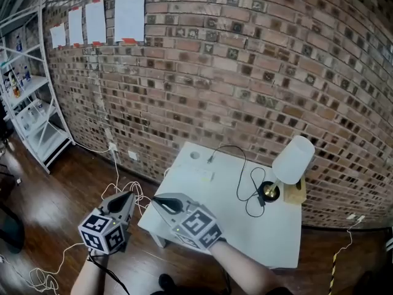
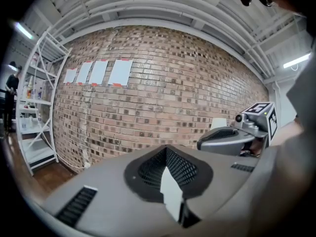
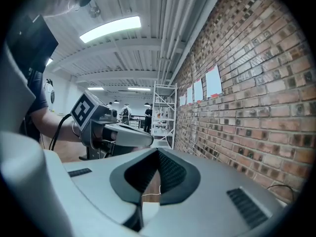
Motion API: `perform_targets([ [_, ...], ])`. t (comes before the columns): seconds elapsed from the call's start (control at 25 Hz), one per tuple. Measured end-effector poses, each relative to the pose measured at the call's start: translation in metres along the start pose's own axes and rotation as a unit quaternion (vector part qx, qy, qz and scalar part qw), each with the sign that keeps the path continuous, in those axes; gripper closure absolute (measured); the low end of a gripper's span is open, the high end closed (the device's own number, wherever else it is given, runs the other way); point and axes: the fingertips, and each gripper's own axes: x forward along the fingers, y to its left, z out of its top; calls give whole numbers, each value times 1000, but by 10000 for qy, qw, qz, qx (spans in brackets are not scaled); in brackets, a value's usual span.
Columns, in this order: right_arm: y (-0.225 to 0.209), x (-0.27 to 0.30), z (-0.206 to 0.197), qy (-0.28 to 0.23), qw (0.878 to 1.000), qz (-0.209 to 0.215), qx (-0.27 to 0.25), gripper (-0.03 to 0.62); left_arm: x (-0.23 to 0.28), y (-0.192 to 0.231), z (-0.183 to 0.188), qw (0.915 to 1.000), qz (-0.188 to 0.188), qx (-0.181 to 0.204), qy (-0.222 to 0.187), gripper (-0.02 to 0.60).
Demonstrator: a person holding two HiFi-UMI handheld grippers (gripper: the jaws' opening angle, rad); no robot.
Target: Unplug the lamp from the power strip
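- Head view shows the white table point(image 1: 270, 238) standing against the brick wall point(image 1: 245, 72). The lamp point(image 1: 292, 161) is at its far right corner.
- The lamp's black cord point(image 1: 244, 177) loops from the base towards the far left of the table and ends in a plug point(image 1: 210, 160).
- The plug lies just beside the pale power strip point(image 1: 196, 175). It is too small to tell whether it is seated or already loose, though it looks loose to me.
- The left gripper point(image 1: 127, 195) is clenched on nothing and hangs over the floor, left of the table's near corner.
- The right gripper point(image 1: 158, 200) is likewise closed and empty, right at that corner.
- Each gripper view confirms jaws together with nothing between them.
- Plug and strip lie ahead and slightly right of both grippers, across the table top.
- The strip's long axis runs roughly left to right.
- The right gripper is the nearer one, so it looks better placed to reach the plug while the left steadies the strip.
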Motion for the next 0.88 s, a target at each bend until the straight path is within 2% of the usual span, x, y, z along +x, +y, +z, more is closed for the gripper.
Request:
perform_targets([
  [0.16,1,-26,21,-365,9993,-17,-64,611,3,-28,15,9999,-32,130,-92,566],
  [0.44,16,-97,36,-668,9974,-2,-251,611,-1,-111,39,9979,-117,525,-358,566],
  [0.68,36,-159,33,-755,9966,161,-289,611,-18,-170,36,9974,-69,584,-412,566],
  [0.88,52,-188,23,-796,9959,369,-224,611,-38,-199,24,9977,110,579,-326,566],
])
